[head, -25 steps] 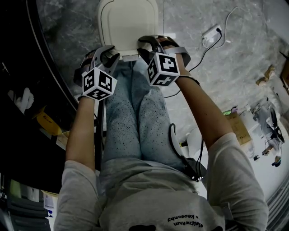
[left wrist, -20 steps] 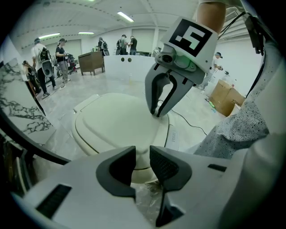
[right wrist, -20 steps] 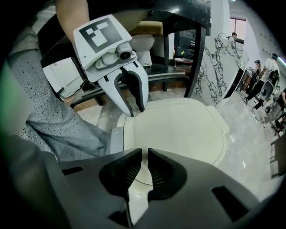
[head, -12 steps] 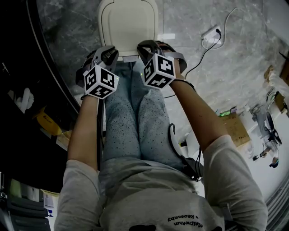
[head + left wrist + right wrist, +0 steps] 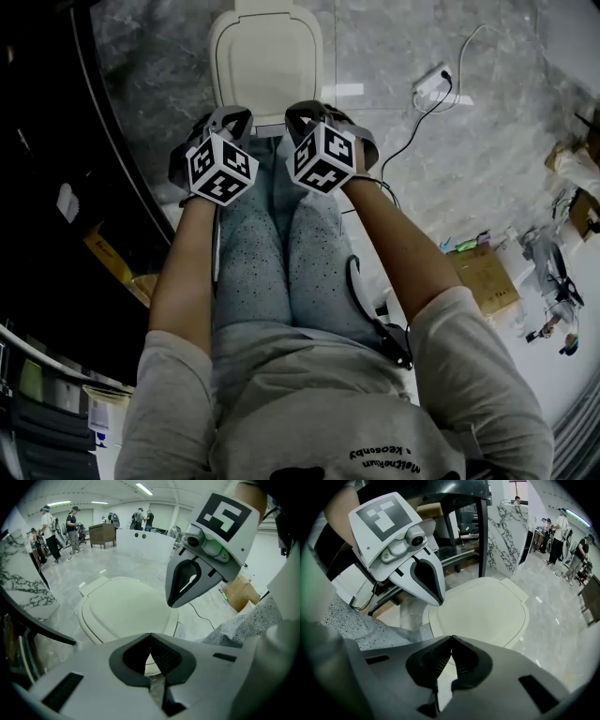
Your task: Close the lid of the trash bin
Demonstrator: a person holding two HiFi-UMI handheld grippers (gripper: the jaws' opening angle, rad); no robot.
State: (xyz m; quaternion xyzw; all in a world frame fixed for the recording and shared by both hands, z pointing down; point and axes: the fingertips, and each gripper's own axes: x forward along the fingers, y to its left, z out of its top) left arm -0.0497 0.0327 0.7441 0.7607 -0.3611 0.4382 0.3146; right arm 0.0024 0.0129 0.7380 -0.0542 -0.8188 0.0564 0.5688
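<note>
Jaws of the left gripper (image 5: 150, 639) and right gripper (image 5: 450, 641) have just been closing and now meet, nothing between them. Both hang side by side over the near edge of the lid (image 5: 267, 56), which already seems down. A light, even press with both tips should seat it.

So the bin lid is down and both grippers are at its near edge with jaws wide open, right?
No: the left gripper and right gripper have just closed, jaws together on nothing, as both gripper views show. The lid is down.
</note>
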